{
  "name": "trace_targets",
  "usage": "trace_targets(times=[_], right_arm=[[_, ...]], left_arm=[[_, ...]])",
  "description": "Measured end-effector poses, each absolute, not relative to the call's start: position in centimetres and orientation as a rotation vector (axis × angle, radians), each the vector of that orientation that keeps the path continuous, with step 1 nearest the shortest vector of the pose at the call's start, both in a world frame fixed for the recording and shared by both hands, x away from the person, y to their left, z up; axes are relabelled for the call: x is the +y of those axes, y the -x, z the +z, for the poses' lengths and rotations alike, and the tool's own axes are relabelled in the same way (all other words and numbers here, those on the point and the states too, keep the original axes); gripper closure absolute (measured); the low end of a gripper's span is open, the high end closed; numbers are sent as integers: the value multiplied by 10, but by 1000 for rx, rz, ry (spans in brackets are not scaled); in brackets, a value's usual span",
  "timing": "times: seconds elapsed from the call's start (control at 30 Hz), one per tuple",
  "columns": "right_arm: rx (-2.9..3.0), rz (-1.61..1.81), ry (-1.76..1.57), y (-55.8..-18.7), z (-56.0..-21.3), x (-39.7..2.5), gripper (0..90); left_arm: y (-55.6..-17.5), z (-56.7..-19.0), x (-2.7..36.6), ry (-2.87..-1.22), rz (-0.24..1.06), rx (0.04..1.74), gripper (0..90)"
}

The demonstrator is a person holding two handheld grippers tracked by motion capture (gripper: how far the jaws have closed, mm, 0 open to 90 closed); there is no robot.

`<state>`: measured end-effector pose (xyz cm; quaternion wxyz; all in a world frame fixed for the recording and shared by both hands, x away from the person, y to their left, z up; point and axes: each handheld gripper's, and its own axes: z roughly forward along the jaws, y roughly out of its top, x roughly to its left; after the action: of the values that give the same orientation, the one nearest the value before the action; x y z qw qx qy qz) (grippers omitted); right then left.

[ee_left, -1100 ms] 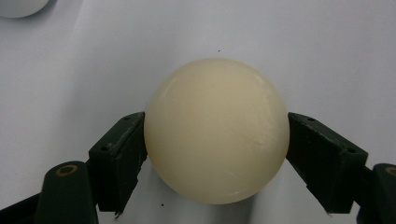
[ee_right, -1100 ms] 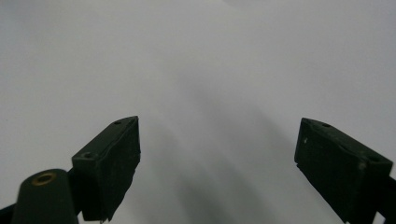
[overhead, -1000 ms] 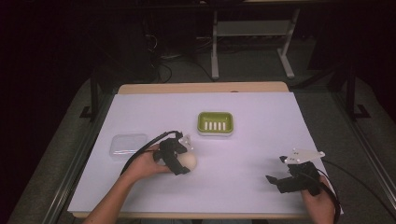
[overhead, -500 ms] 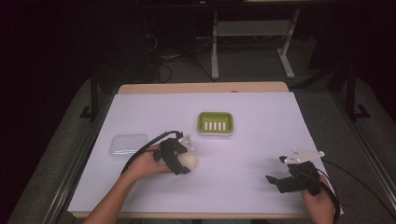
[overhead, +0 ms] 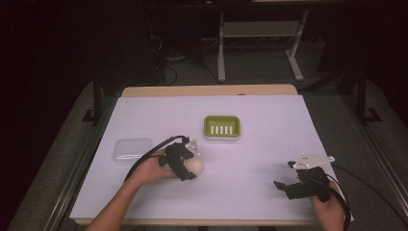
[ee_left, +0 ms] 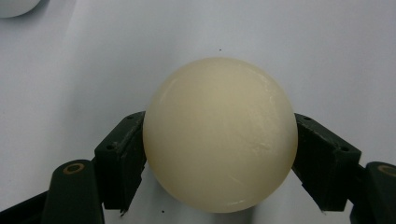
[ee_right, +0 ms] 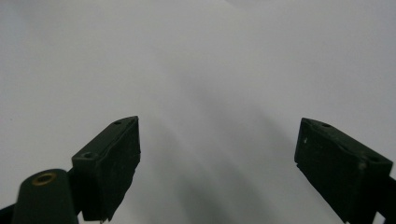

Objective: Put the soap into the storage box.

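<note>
A cream-coloured ball (overhead: 194,166) rests on the white table sheet (overhead: 269,144), left of centre. My left gripper (overhead: 188,167) is shut on it; in the left gripper view the ball (ee_left: 219,135) sits squeezed between both black jaws, touching each. My right gripper (overhead: 285,176) hovers low near the front right corner, open, with nothing between its fingers (ee_right: 109,163). A green soap dish (overhead: 221,127) with a slotted white insert stands at the middle of the table, beyond the ball.
A clear plastic lid (overhead: 131,150) lies flat to the left of the ball. Wooden table edge (overhead: 207,90) runs along the back. A metal stand (overhead: 260,33) and cables are on the dark floor behind.
</note>
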<state>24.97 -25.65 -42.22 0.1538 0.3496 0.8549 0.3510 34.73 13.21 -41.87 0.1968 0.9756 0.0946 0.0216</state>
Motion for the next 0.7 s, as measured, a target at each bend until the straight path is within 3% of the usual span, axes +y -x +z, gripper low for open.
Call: trace_targets(times=[0.7], right_arm=[[2459,1004,-1007,-253,-424,-256,136]], left_arm=[[-361,-390,123,-2688,79,245,251]])
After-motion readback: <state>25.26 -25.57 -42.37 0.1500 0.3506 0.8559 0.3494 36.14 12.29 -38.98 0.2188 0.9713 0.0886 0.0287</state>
